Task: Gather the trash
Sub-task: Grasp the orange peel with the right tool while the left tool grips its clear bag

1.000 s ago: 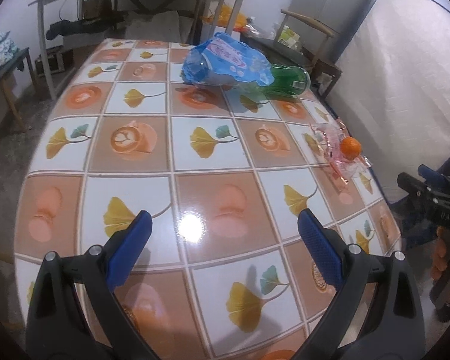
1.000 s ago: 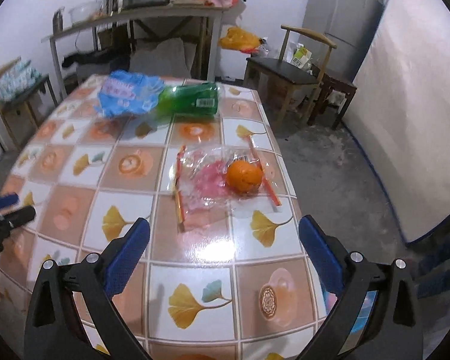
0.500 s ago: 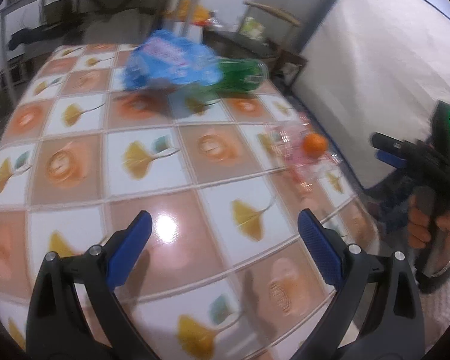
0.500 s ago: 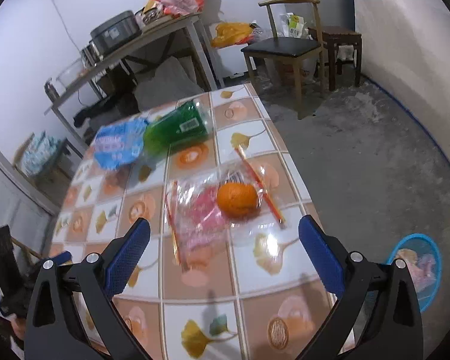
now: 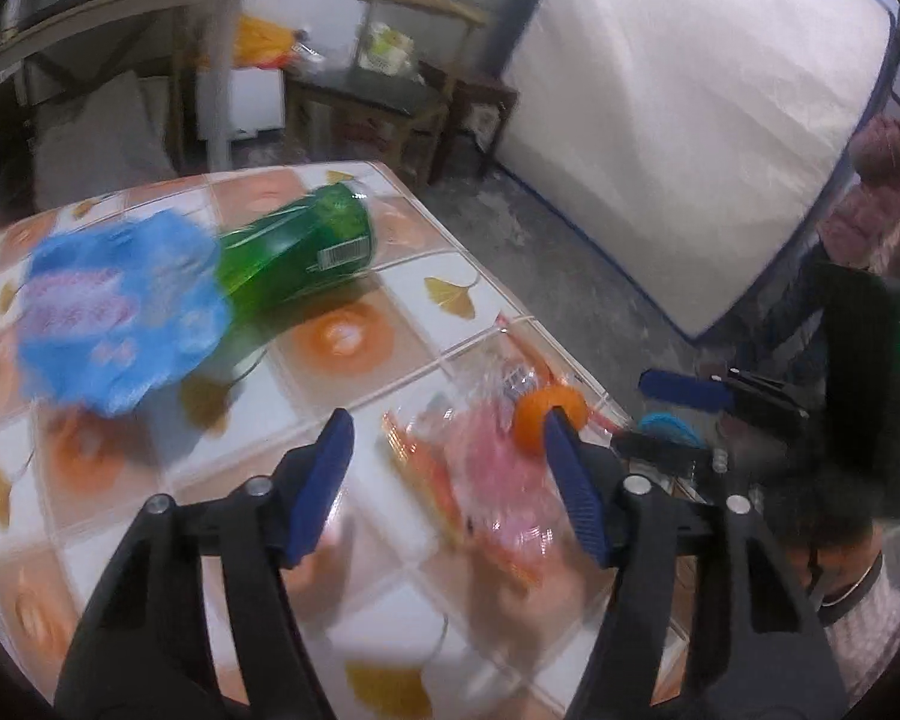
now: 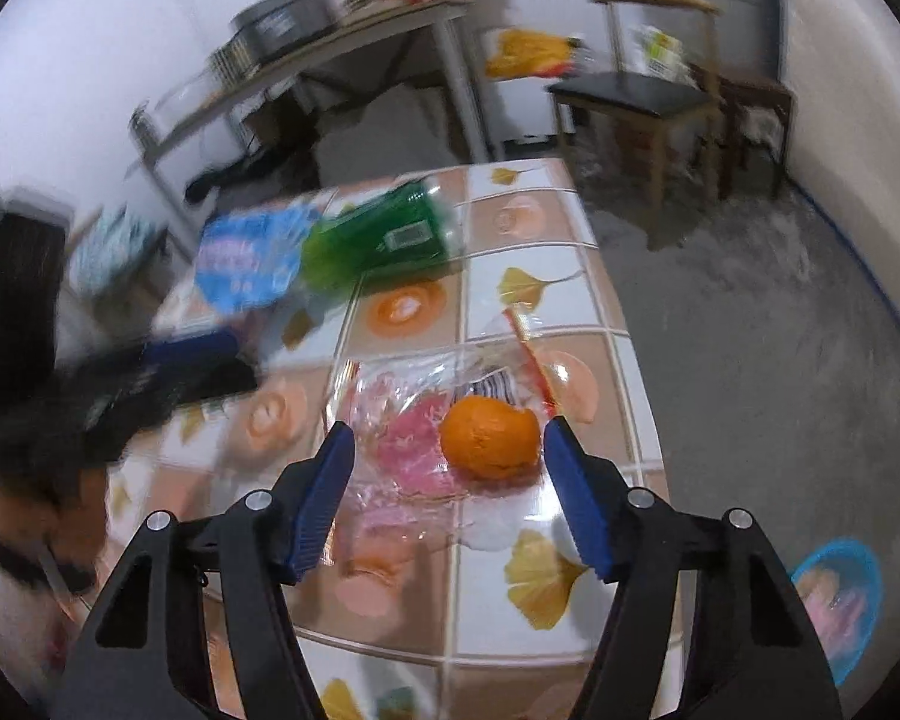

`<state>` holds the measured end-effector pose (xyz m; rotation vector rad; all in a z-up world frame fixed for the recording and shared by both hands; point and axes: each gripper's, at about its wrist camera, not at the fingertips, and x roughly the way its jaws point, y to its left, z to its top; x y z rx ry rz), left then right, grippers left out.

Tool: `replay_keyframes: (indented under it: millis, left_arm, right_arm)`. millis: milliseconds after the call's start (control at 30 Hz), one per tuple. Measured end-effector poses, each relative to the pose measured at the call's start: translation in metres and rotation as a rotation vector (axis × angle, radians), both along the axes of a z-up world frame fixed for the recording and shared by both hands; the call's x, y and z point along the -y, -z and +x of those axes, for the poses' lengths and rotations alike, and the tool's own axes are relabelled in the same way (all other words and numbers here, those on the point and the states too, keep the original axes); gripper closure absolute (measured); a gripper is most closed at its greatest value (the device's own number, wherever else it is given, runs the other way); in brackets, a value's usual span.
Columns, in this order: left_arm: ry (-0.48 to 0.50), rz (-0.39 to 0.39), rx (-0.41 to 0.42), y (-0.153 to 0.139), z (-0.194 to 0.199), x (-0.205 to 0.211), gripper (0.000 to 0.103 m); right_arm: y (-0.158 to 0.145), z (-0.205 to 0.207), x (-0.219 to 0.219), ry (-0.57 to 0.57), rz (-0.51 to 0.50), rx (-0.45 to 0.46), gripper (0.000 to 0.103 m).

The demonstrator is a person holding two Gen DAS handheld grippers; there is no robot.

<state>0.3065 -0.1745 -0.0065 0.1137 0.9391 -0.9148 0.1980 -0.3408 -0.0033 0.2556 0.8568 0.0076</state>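
Observation:
A crumpled clear-and-pink plastic wrapper lies on the tiled table near its right edge, with an orange on it. My right gripper hovers just before them. Its jaws are closing, and the pads press on nothing. My left gripper comes in from the left over the same wrapper and orange; its jaws are closing too, with nothing gripped. Farther back lie a green bottle on its side and a blue printed bag.
A blue basket holding some trash stands on the floor right of the table. A wooden chair and a cluttered side table are behind. A white mattress leans on the wall, and a person's sleeve shows beside it.
Both grippers have narrowed from wide open. The left gripper swung right across the table toward the wrapper and orange. The right gripper came closer and lower over them.

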Motion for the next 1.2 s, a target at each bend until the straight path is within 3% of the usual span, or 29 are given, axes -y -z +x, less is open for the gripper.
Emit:
replay_keyframes:
  millis: [67,200,267,333,400,500,667,933,1200]
  left_arm:
    - [0.055,0.041,-0.056,0.010,0.013,0.021,0.043]
    - [0.076,0.134,-0.075,0.031,0.026,0.048,0.045]
    - [0.087,0.193,-0.102,0.045,0.031,0.058,0.061]
    - [0.085,0.230,-0.128,0.056,0.033,0.061,0.062]
    - [0.080,0.234,-0.144,0.061,0.034,0.060,0.063]
    - [0.072,0.231,-0.151,0.064,0.032,0.056,0.072]
    - [0.056,0.227,-0.182,0.064,0.017,0.038,0.080]
    - [-0.003,0.231,-0.187,0.064,-0.040,-0.014,0.082]
    - [-0.136,0.172,-0.221,0.066,-0.099,-0.086,0.083]
  right_arm:
    - [0.005,0.007,-0.003,-0.038,-0.052,-0.016,0.045]
    - [0.018,0.018,0.003,-0.066,-0.062,-0.043,0.052]
    - [0.025,0.022,0.008,-0.066,-0.056,-0.058,0.054]
    - [0.031,0.026,0.013,-0.067,-0.040,-0.064,0.055]
    - [0.036,0.027,0.018,-0.064,-0.011,-0.066,0.064]
    - [0.041,0.026,0.026,-0.073,0.065,-0.063,0.069]
    - [0.044,0.019,0.024,-0.086,0.117,-0.066,0.070]
    - [0.050,-0.010,-0.008,-0.149,0.213,-0.094,0.070]
    - [0.055,-0.041,-0.043,-0.207,0.369,-0.119,0.075]
